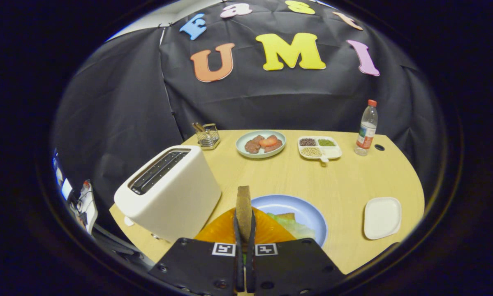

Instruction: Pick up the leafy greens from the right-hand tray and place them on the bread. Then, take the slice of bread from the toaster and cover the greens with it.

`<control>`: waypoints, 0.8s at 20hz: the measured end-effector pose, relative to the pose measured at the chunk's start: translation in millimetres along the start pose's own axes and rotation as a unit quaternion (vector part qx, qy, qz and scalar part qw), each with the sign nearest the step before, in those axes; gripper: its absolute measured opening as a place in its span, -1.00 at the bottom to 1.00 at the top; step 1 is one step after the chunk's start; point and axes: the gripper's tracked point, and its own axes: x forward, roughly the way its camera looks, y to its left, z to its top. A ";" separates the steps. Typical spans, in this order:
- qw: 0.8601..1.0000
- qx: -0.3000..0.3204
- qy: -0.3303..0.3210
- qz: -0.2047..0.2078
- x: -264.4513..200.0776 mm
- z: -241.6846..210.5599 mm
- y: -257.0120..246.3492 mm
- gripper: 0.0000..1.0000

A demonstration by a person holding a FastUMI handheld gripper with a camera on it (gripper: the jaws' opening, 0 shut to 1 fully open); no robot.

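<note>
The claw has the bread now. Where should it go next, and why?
Probably a little forward and down. The claw is shut on the bread slice, held upright, and the greens on the blue plate just ahead are uncovered.

White toaster [168,193], blue plate [308,211] — pale green greens [291,224], brown bread slice [244,209], white tray [382,218]

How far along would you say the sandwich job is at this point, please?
Done: leafy greens lie on the blue plate and the white tray is bare. In hand: the claw is shut on a bread slice, held upright above the plate, beside the toaster. Left: laying it over the greens.
</note>
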 end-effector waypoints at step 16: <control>0.996 -0.020 0.068 -0.055 15.1 -31.2 -77.8 0.76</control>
